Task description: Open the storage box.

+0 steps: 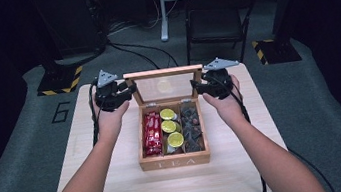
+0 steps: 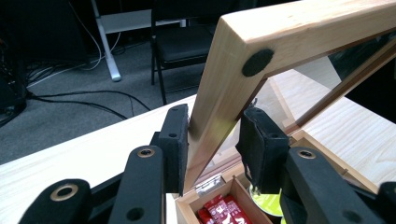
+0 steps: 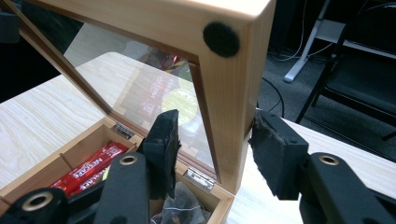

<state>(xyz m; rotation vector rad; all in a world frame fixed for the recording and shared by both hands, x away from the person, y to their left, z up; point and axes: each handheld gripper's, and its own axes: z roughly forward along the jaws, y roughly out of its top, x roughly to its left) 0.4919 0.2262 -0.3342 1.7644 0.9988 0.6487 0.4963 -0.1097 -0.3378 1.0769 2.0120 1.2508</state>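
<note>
A light wooden tea box [image 1: 175,162] marked "TEA" on its front wall is sitting at the middle of a pale wooden table [image 1: 120,184], with its glass-paned wooden lid [image 1: 162,72] standing raised, nearly upright, at the far side of the box. The person's left hand [image 1: 109,119] is holding the left gripper [image 1: 129,92] against the lid's left frame member; in the left gripper view the black padded jaws are straddling that member, the left pad [image 2: 175,140] lying against the wood and the right pad [image 2: 259,147] sitting close at the inner, glass side, so the jaws are standing narrow and clamping the lid frame [image 2: 224,93]. The right hand [image 1: 225,103] is bringing the right gripper [image 1: 196,88] to the lid's right frame member. In the right gripper view the jaws are standing around that member [image 3: 233,102], the outer pad [image 3: 275,149] just beside the wood with a small gap, the inner pad [image 3: 163,140] on the glass side, so no firm grip is showing. Inside the box, three compartments are holding red sachets [image 1: 152,134], round yellow-green capsules [image 1: 169,126] and dark wrapped tea bags [image 1: 192,126]. A black folding chair [image 1: 215,16] is standing on the grey floor beyond the table.
</note>
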